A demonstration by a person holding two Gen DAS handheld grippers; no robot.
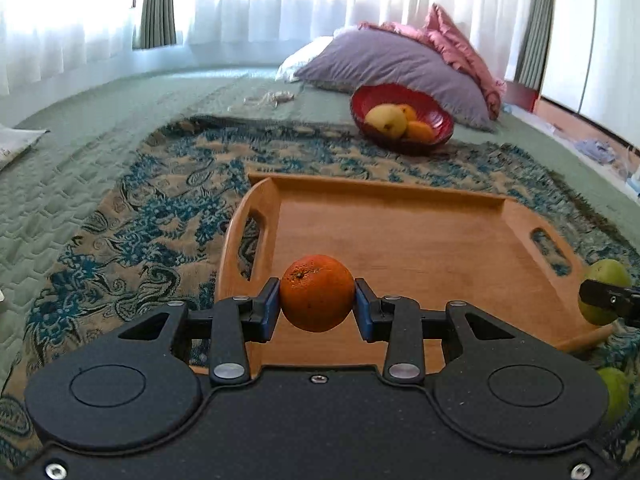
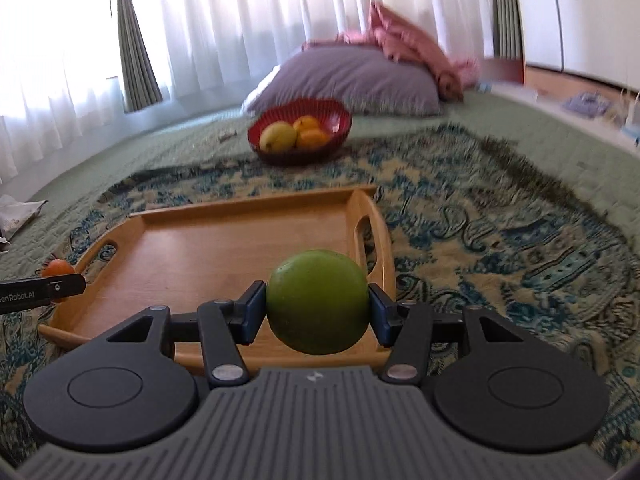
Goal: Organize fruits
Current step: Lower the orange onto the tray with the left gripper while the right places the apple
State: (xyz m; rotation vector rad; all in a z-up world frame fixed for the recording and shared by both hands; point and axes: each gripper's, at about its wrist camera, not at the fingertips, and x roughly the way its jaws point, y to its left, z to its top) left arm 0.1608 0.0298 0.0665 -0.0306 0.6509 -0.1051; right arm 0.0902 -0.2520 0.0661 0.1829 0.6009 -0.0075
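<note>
The left gripper [image 1: 317,309] clamps an orange [image 1: 317,292] at its widest part above the tray [image 1: 400,192]; the right gripper [image 2: 318,312] likewise pinches a green fruit [image 2: 318,302]. Both look firm, round, smooth, likely to roll if released carelessly.

Your tray [image 1: 400,240] sits in the middle of the frame on the rug [image 1: 160,208]. Behind it, upper right, the bowl [image 1: 400,120] holds fruit before the pillow [image 1: 392,64].

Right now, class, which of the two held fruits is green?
The green fruit in the right gripper. The left gripper holds an orange.
</note>
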